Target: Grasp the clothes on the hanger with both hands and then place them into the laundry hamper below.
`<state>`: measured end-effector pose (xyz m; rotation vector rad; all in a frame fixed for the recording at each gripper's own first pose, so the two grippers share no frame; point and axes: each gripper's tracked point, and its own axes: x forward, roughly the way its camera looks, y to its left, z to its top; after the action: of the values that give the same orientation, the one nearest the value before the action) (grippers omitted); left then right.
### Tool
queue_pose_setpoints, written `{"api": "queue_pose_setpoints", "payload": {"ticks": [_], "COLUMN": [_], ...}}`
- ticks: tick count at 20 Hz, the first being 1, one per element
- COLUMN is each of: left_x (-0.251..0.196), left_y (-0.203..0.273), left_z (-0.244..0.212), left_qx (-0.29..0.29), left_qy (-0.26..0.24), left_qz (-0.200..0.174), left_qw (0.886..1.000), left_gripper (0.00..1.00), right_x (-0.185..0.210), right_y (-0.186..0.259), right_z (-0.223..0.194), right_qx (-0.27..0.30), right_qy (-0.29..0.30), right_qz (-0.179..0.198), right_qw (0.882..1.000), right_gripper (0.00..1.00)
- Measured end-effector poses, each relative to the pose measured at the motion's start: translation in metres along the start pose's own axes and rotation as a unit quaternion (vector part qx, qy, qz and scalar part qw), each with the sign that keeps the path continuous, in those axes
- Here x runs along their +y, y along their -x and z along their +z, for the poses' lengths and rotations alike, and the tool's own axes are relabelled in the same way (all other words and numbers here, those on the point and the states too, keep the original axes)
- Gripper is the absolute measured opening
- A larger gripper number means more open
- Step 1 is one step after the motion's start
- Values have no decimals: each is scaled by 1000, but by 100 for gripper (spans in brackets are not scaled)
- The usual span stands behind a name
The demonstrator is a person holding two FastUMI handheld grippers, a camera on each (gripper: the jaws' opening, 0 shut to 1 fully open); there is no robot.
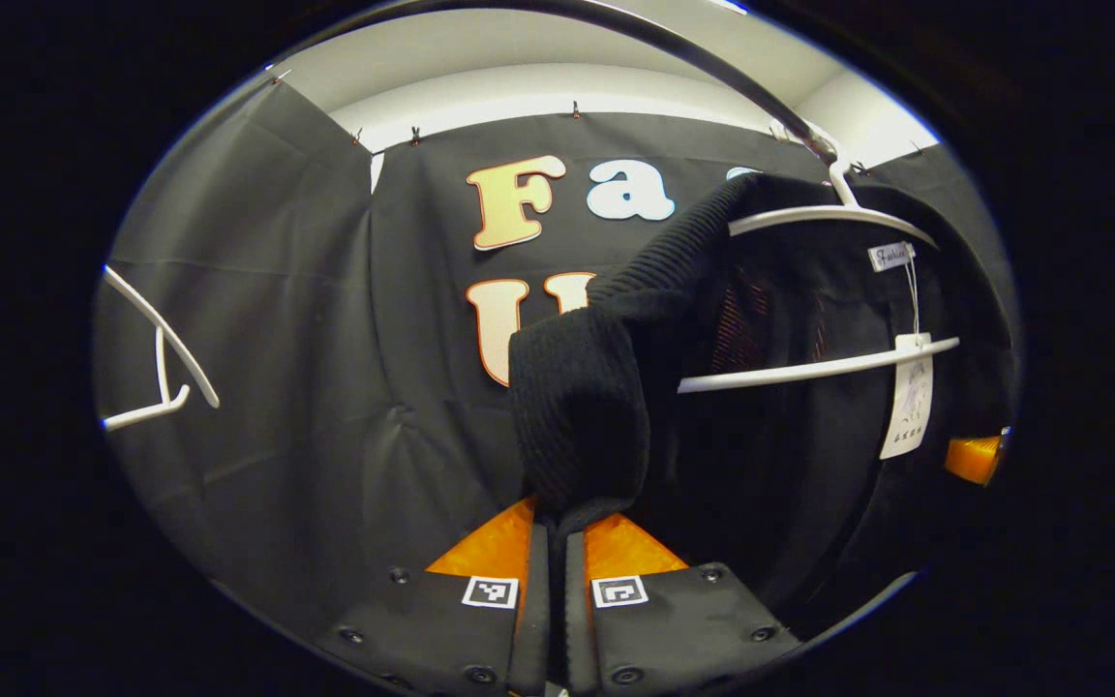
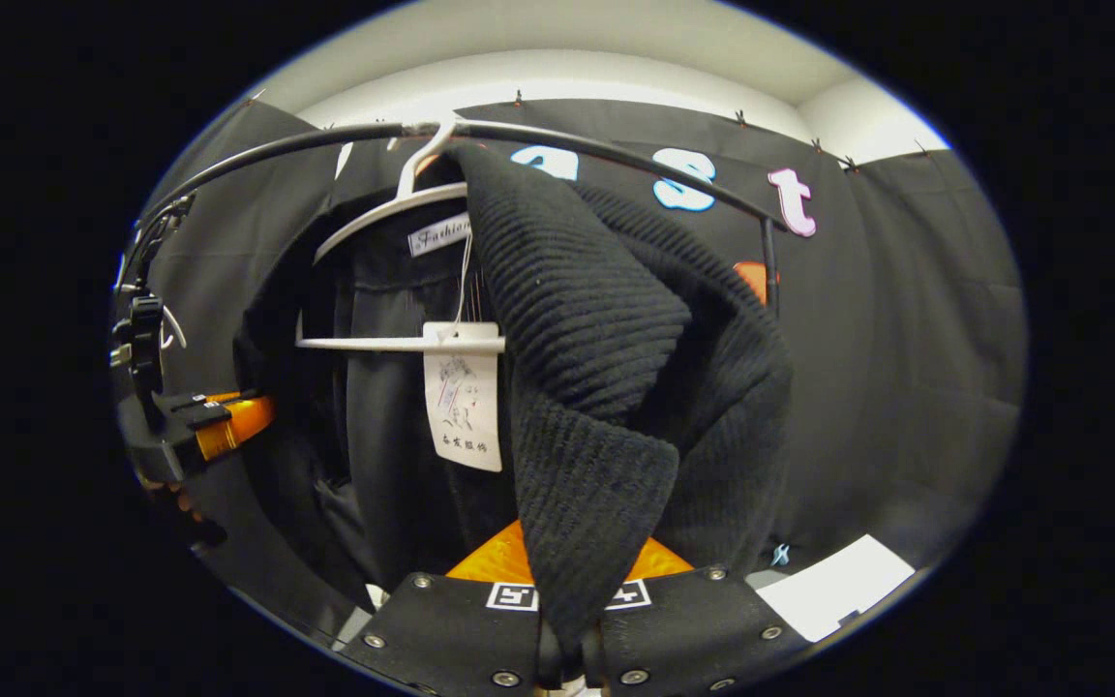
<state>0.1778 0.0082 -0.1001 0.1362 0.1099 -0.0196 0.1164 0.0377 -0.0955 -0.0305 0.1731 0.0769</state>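
A black ribbed knit garment (image 1: 587, 387) hangs on a white hanger (image 1: 814, 368) from a dark curved rail (image 1: 712, 73). My left gripper (image 1: 557, 547) is shut on the garment's left edge, the knit pinched between its fingers. In the right gripper view the same garment (image 2: 606, 368) drapes over the white hanger (image 2: 393, 343), with paper tags (image 2: 464, 411) dangling from it. My right gripper (image 2: 569, 605) is shut on the lower fold of the knit. The left gripper (image 2: 219, 421) shows at the far left of that view, beside the garment.
A second, bare white hanger (image 1: 165, 358) hangs at the left. The rail (image 2: 557, 140) arcs overhead. Black cloth walls stand close behind. A white sheet (image 2: 833, 586) lies low at the right.
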Motion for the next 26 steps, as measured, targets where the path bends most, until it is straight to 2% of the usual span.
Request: {"api": "queue_pose_setpoints", "payload": {"ticks": [4,5,8,9,10,11,14,15,20,21,24,26], "left_x": [21,27,45,52,57,58,61,63,71,74,73,71], "left_y": [13,16,21,22,23,24,28,29,32,32,31,26], "left_z": [13,18,34,38,42,46,52,53,59,61,66,65], "left_qx": [1,-1,-14,-18,-21,-23,-29,-29,-34,-37,-43,-37], "left_qy": [17,23,22,15,4,-6,-18,-20,-17,-27,-51,-44], "left_qz": [14,19,38,47,55,59,64,64,69,74,80,77], "left_qw": [1000,1000,999,999,998,998,997,997,997,996,995,995], "left_gripper": [17,14,12,14,11,14,12,14,14,17,14,14], "right_x": [-31,-40,-67,-73,-79,-85,-101,-106,-125,-127,-134,-138], "right_y": [20,25,36,37,38,38,44,45,28,22,-3,-23], "right_z": [39,48,76,85,93,98,115,121,146,149,153,149], "right_qx": [-33,-40,-63,-70,-76,-78,-82,-86,-93,-93,-86,-75], "right_qy": [7,6,18,21,22,22,23,27,40,41,34,25], "right_qz": [-8,-12,-29,-31,-30,-29,-32,-32,-15,-8,14,32], "right_qw": [999,999,997,997,996,996,996,995,995,995,996,996], "right_gripper": [11,14,14,14,13,13,13,13,13,13,13,13]}}
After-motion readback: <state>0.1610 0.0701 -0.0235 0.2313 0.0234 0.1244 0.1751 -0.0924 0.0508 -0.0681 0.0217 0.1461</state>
